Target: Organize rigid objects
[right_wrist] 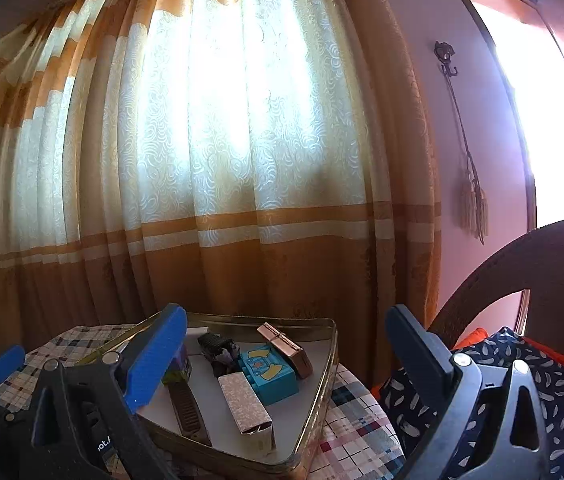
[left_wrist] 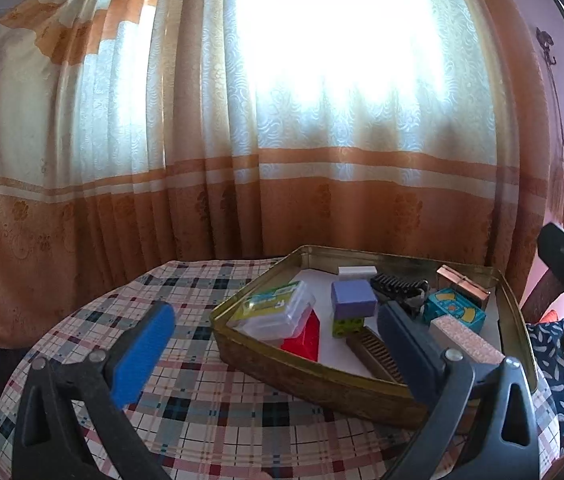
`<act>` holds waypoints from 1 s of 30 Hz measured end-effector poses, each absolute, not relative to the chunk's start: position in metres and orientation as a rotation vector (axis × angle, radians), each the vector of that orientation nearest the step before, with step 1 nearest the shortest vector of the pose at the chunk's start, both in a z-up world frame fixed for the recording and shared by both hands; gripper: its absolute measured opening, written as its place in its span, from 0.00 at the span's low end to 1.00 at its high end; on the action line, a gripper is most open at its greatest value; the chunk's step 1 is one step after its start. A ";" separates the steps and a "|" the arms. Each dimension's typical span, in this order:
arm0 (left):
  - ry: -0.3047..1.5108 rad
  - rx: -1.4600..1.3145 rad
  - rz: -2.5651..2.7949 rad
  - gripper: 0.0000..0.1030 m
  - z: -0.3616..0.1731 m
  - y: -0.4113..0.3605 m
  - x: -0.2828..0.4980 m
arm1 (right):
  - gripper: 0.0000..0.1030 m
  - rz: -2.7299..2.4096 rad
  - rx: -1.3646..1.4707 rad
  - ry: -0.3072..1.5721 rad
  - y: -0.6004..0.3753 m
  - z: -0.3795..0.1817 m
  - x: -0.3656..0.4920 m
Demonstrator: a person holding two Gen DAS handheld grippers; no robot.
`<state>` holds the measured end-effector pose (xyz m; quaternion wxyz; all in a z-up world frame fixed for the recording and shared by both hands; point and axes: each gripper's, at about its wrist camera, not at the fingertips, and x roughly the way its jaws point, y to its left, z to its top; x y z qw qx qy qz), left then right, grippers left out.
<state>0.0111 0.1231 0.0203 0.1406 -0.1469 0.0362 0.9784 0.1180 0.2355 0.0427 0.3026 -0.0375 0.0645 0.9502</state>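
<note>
We look along two handheld tongs toward a small table draped in a plaid cloth, with a tall orange and cream curtain lit from behind.

On the cloth sits a shallow gold tin tray, and every small rigid object we can see lies inside it. In the left wrist view, nearest the tray's left corner, a clear plastic box with a green label leans on a red block. Toward the middle, a purple block rests on top of a yellow-green cube. A brown comb lies flat along the near side. Further back are a white block by the far wall and a dark toy vehicle (its details are too small to make out). To the right we find a teal printed box, a copper-coloured case just behind it, and a long pink speckled box beside the comb.

Our left gripper is spread wide and holds nothing; its right finger overlaps the tray's near edge in the picture, its left finger hangs over bare cloth.

Our right gripper is likewise released and empty, its blue-padded left finger over the tray's left portion, the other finger out past the tray in front of a navy feather-print cushion on a wooden chair.
</note>
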 end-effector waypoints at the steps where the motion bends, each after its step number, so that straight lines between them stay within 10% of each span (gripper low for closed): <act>1: 0.103 -0.424 2.826 1.00 0.020 0.123 0.011 | 0.98 2.520 -0.100 0.172 0.236 0.043 0.118; 30: 0.145 -0.416 2.825 1.00 0.021 0.129 0.014 | 0.98 2.520 -0.090 0.208 0.240 0.041 0.120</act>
